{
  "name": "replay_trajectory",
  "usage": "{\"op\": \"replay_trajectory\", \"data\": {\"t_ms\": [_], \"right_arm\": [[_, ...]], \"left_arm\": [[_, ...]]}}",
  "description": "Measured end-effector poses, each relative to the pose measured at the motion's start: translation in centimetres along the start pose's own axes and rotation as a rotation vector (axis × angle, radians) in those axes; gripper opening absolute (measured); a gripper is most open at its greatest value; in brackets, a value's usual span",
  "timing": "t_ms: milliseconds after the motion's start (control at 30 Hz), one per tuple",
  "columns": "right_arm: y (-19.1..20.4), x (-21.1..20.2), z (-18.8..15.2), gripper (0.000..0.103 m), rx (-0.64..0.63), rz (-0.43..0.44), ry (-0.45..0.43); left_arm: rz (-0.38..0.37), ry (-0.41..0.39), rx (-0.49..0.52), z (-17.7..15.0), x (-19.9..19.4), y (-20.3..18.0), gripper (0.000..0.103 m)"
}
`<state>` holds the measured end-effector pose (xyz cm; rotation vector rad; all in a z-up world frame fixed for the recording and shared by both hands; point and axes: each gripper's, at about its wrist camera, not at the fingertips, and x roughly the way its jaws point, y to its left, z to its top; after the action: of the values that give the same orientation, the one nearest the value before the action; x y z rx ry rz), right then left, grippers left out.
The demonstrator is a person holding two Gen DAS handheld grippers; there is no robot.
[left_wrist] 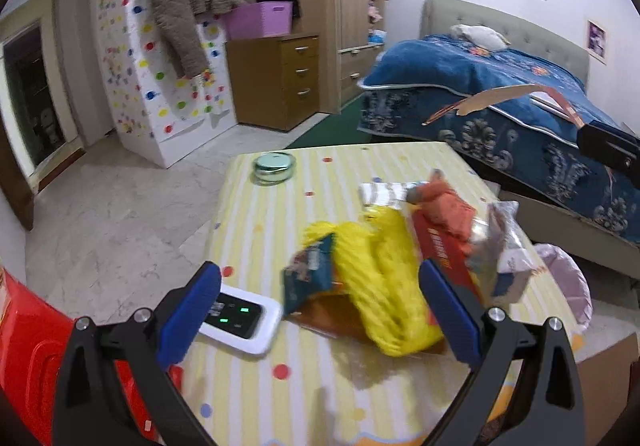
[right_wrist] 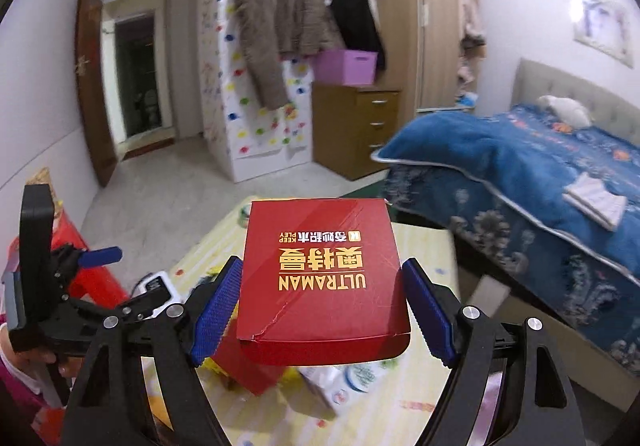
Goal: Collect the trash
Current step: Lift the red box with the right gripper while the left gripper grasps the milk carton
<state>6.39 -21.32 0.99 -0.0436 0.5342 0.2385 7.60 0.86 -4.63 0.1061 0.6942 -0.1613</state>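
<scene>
in the right wrist view, nearest the lens, a red ultraman box is held off the table between the blue pads of the right gripper, which is closed on its two side walls; the box fills the centre of the view, its flap edge at 6 o'clock, creased and slightly torn at one corner. it is judged to be light, thin cardboard, probably empty, so it would buckle if squeezed harder; a hold across the folded side edges, where the card is stiffest, is judged safest. in the left wrist view the left gripper is spread wide and holds nothing, poised low over the striped table. just beyond its pads a yellow mesh bundle lies at 12 o'clock, overlapping a blue snack wrapper at 11 o'clock. both are judged soft, light and springy; the mesh could be pinched across its bunched middle, while the wrapper looks slick and is better taken at a crumpled fold. a white device with lit green marks lies at 9 o'clock, not taken for trash. further off at 1 o'clock more wrappers are heaped, a lined bin sits by the table edge at 3 o'clock, and a round tin rests at the far edge.
</scene>
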Motion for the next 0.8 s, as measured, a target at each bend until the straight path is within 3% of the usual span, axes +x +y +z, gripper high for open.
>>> {"op": "replay_trajectory", "data": {"t_ms": [233, 500, 800], "right_arm": [[-3.1, -3.6, -4.3, 0.079, 0.031, -0.155, 0.03], [-5.8, -6.2, -7.7, 0.079, 0.136, -0.231, 0.046], [-7.1, -7.4, -9.3, 0.079, 0.169, -0.278, 0.063]], "left_arm": [[-0.111, -0.002, 0.096, -0.9, -0.4, -5.6, 0.096], [-0.188, 0.003, 0.156, -1.9, -0.6, -9.6, 0.096], [-0.266, 0.043, 0.216, -2.1, 1.3, -13.8, 0.071]]}}
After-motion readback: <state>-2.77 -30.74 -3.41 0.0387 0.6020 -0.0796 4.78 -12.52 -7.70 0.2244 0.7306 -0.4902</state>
